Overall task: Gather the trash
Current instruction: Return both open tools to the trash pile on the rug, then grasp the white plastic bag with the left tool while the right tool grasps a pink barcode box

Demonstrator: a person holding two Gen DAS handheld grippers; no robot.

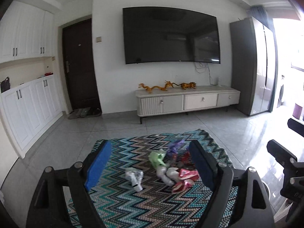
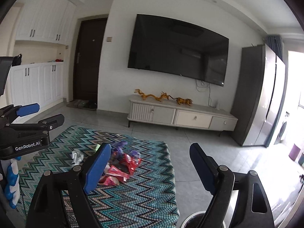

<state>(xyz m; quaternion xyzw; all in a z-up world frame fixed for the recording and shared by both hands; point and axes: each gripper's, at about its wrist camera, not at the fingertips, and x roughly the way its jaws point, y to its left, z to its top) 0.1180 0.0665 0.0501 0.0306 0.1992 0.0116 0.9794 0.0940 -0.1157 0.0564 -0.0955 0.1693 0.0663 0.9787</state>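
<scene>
Wrappers (image 1: 171,169) on rug (image 1: 133,205); cabinet (image 1: 187,99) behind — television (image 1: 171,36) above.

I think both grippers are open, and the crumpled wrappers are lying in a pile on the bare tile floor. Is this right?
Not quite. The wrappers lie on the zigzag-patterned rug, not on bare tile floor; the left wrist view shows this plainly. The rest holds: the left gripper and the right gripper are both open, fingers spread wide.

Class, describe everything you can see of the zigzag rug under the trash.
The zigzag rug lies flat on the grey tiled floor. It looks woven, with chevron bands in teal, blue, black and pale pink. Crumpled wrappers in green, purple, red, pink and clear plastic rest near its middle. Both open grippers hover above it, not touching.
</scene>
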